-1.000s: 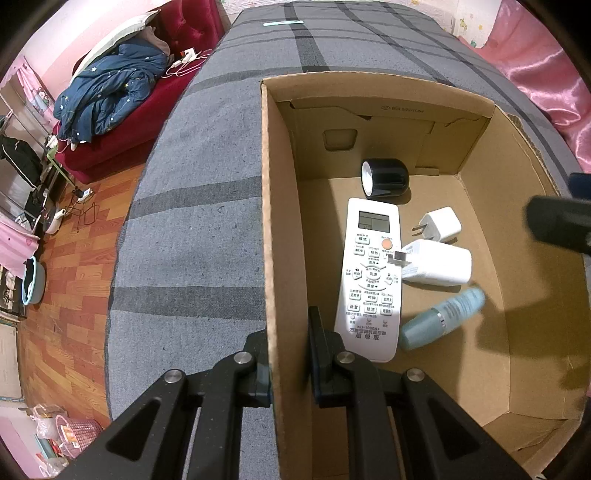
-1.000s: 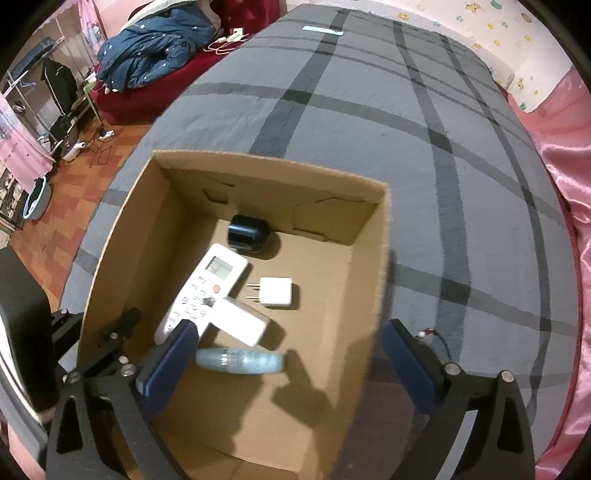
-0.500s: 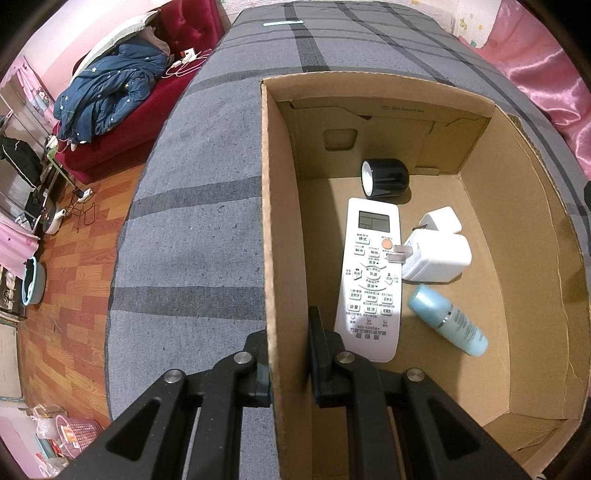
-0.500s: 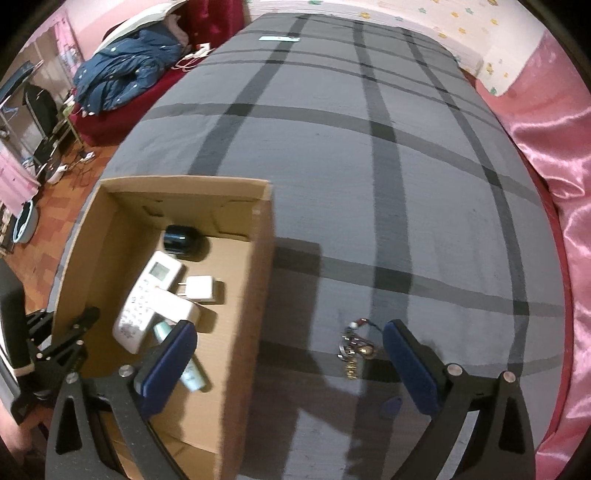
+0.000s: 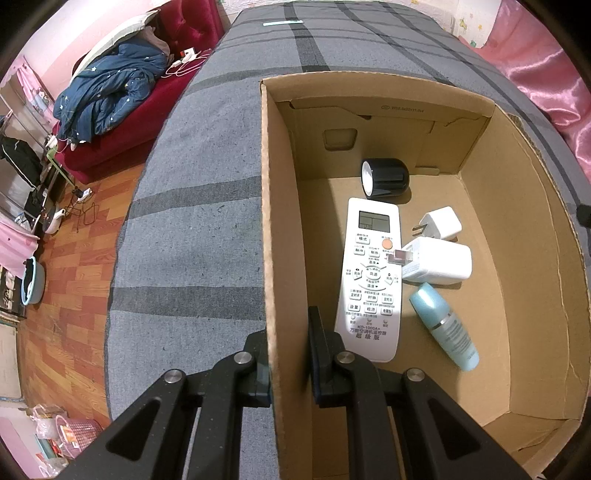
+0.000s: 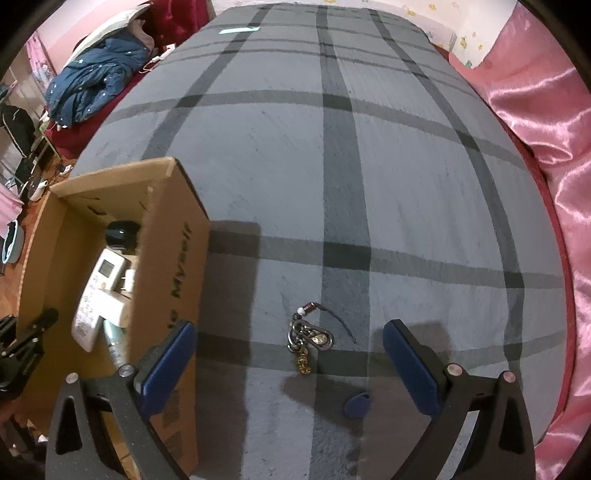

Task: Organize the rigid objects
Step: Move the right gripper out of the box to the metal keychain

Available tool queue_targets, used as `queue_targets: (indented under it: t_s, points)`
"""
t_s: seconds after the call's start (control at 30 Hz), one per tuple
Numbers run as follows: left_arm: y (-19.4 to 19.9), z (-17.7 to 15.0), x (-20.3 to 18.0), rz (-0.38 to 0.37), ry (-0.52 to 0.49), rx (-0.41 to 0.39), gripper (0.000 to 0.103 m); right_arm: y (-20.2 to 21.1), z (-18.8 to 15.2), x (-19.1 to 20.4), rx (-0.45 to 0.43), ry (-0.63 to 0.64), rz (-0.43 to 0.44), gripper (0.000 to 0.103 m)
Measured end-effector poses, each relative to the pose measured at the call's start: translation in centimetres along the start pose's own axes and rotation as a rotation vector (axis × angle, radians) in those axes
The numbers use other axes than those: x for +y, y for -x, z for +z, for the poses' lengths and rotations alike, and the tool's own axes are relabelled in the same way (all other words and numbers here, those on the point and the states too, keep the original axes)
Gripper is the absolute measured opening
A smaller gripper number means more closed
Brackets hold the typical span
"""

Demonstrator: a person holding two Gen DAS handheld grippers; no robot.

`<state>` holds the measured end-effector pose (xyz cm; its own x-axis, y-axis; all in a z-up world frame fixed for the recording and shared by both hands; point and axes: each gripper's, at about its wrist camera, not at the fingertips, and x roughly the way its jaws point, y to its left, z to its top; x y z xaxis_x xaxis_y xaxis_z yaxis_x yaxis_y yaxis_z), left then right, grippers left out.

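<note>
Brown cardboard box [image 5: 524, 258] sits on the grey plaid blanket [image 6: 406, 184], its left wall pinched tight by the left gripper [image 5: 288, 354]. Inside lie a white remote control [image 5: 371, 280], white chargers and a teal bottle [image 5: 445, 326]. Rightward, the right gripper [image 6: 288, 354] gapes wide and empty over a metal keychain [image 6: 308, 338] on the blanket

Grey blanket with dark crossing stripes [image 6: 332, 177] spread over bed. Pink satin fabric [image 6: 535, 92] along right edge. Red sofa [image 5: 122, 122] at left bearing crumpled blue star-print jacket [image 5: 107, 96]. Reddish wood-plank floor [image 5: 62, 295]; pink walls [image 5: 85, 33].
</note>
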<state>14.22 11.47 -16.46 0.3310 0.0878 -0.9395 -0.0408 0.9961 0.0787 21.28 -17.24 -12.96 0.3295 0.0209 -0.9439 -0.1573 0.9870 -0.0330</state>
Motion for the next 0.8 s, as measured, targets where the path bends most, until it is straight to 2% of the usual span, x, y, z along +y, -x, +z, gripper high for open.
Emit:
queue_targets:
  t_s: [0.47,0.8]
  points:
    - [-0.1,0.0,0.1,-0.004,0.005,0.000,0.014,-6.9,-1.7,-2.4,0.078,-0.056,0.002,0.103]
    - [-0.1,-0.2,0.1,-0.005,0.002,-0.003,0.014,-10.1,-2.5,-4.2,0.101,-0.076,0.015,0.103]
